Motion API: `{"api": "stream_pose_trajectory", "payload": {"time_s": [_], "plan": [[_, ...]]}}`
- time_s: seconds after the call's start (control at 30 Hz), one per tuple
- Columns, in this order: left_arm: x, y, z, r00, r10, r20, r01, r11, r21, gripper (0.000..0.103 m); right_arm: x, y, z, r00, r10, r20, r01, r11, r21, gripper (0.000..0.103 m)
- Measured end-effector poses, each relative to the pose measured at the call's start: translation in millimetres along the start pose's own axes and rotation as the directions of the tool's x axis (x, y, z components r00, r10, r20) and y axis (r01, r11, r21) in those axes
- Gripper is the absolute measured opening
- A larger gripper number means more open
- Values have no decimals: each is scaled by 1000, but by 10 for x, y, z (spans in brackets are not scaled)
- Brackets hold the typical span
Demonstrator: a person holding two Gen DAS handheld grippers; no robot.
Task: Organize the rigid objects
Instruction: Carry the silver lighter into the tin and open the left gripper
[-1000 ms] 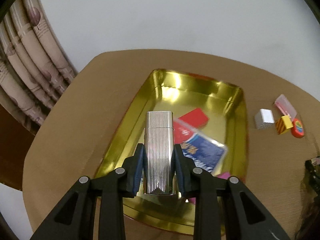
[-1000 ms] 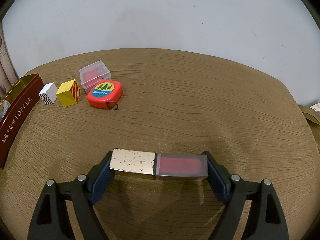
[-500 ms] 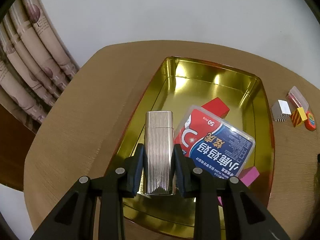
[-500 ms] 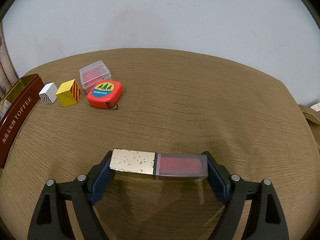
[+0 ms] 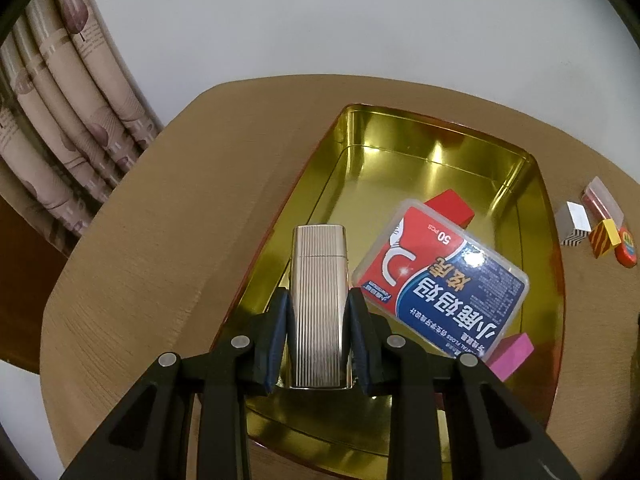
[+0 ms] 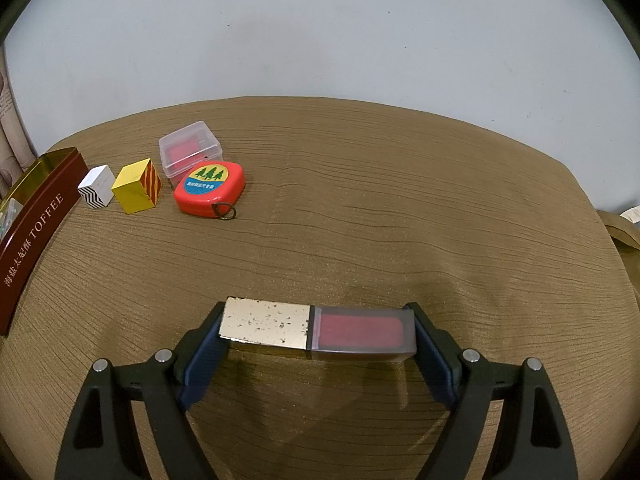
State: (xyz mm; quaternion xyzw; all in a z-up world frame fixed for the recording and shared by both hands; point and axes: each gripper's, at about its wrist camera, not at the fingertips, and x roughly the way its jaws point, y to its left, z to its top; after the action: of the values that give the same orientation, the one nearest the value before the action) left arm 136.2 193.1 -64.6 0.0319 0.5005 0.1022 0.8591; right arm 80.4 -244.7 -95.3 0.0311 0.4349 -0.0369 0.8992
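My left gripper is shut on a ribbed silver lighter, held over the near left part of the gold tin tray. In the tray lie a red and blue floss box, a red block and a pink block. My right gripper is shut on a lipstick case with a gold half and a red translucent half, held crosswise just above the brown tablecloth.
On the cloth right of the tray stand a zigzag white cube, a yellow striped cube, a clear box with red contents and an orange tape measure. The tray's dark red wall is at left. Curtains hang at far left.
My left gripper has moved forward and lower over the tray with the lighter, so the tray's contents look larger. The right gripper and its lipstick case have not moved.
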Motion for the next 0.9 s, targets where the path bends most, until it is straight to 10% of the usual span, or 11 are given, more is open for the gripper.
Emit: {"api": "stream_pose_trajectory", "payload": {"time_s": [0.9], "plan": [[-636,17,-270,991,5,133,-2,1000,-16,34,9,5,-11,1000,-1,0,1,1000,-1,88]]}}
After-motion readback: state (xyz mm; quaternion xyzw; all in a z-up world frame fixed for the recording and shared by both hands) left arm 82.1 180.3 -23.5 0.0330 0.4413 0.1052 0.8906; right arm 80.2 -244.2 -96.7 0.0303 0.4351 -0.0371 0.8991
